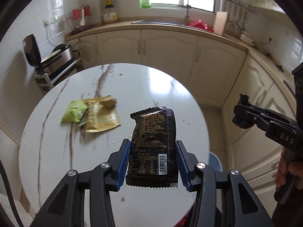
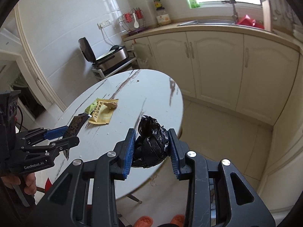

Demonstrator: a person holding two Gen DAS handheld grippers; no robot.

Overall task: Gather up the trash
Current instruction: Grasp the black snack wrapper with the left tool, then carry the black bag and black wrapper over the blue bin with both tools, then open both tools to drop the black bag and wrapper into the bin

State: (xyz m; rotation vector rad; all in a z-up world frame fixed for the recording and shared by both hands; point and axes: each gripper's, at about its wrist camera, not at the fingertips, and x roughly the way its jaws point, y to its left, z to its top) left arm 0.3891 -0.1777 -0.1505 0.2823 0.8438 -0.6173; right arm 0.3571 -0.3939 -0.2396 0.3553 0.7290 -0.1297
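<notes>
Black foil fills my left hand-held gripper (image 1: pixel 153 158): its 2 blue pads are clamped on the sides of a dark snack wrapper (image 1: pixel 153 145), which stands upright and clear above the round marble table (image 1: pixel 47 151). My right hand-held gripper (image 2: pixel 151 147) is squeezed around a crumpled black plastic bag (image 2: pixel 151 141), held just over the near right edge of the table. Both loads hang free of the surface, so the step in hand looks like carrying them to a bin. I can see no bin for certain; a pale blue rim (image 1: pixel 215 160) shows below the table's right edge in the left view, and it may be one. To do this well I would keep both grips firm, since the wrapper is slick and thin and could slide out if the pads ease. I would keep the 2 tools apart so they do not knock, and let go only when each piece sits squarely over the opening. On the far left of the table 2 more wrappers remain, a green wrapper (image 1: pixel 74 111) overlapping a yellow pouch (image 1: pixel 103 119), with a small brown scrap (image 1: pixel 108 102) at the pouch's far edge.
</notes>
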